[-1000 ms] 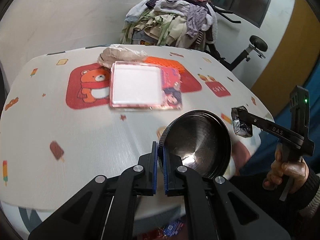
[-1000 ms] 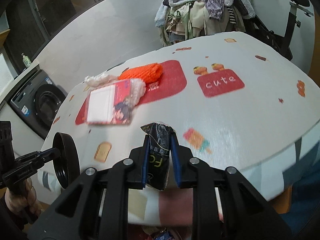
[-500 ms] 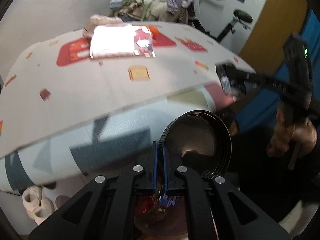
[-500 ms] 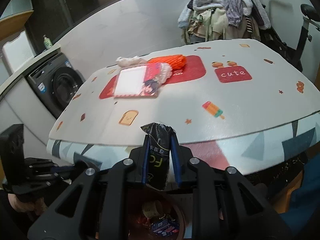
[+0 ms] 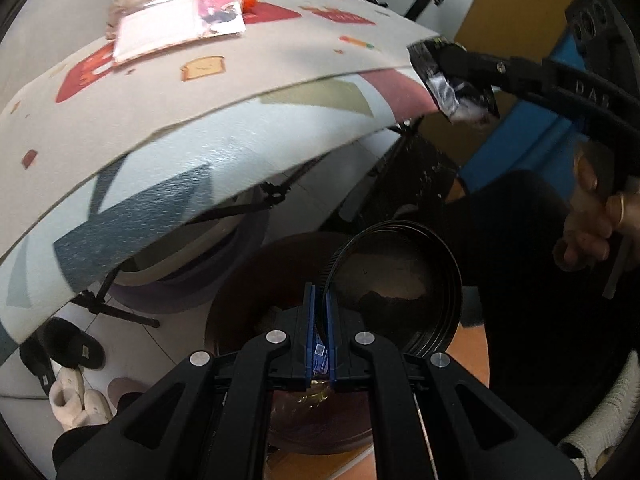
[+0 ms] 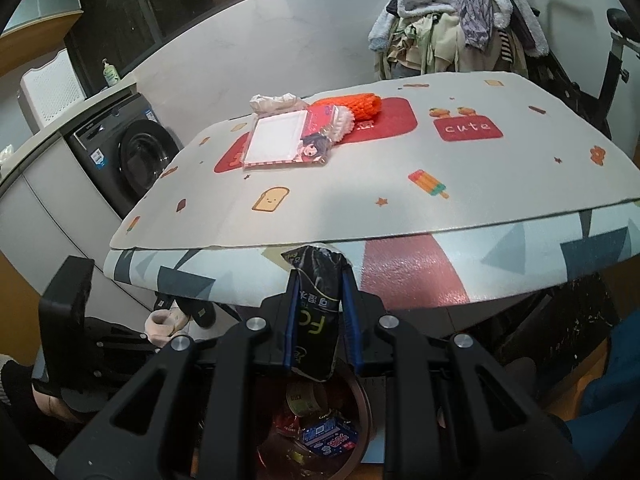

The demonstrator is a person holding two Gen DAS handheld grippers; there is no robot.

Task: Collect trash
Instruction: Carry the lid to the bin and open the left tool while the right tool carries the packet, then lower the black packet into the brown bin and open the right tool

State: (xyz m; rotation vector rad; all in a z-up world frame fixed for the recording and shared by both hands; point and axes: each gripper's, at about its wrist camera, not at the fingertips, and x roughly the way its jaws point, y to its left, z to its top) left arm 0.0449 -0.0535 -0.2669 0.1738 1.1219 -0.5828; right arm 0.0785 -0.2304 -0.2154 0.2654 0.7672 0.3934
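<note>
My left gripper (image 5: 319, 312) is shut on the rim of a black round bowl (image 5: 394, 284) and holds it tilted over a brown trash bin (image 5: 248, 316) on the floor below the table edge. My right gripper (image 6: 319, 300) is shut on a black crumpled snack wrapper (image 6: 316, 316) above the same bin (image 6: 362, 408), which holds several wrappers. The wrapper also shows in the left wrist view (image 5: 452, 80) at the upper right, held by the right gripper's fingers (image 5: 472, 62).
The table (image 6: 360, 200) with a patterned mat carries a white pink-framed card (image 6: 276, 140), an orange knitted thing (image 6: 348, 104) and a crumpled tissue (image 6: 276, 102). Slippers (image 5: 72, 360) lie on the floor left. A washing machine (image 6: 136, 156) and a clothes pile (image 6: 456, 24) stand behind.
Both grippers have dropped from above the table to below its front edge, over the trash bin. The bowl and the wrapper stay gripped.
</note>
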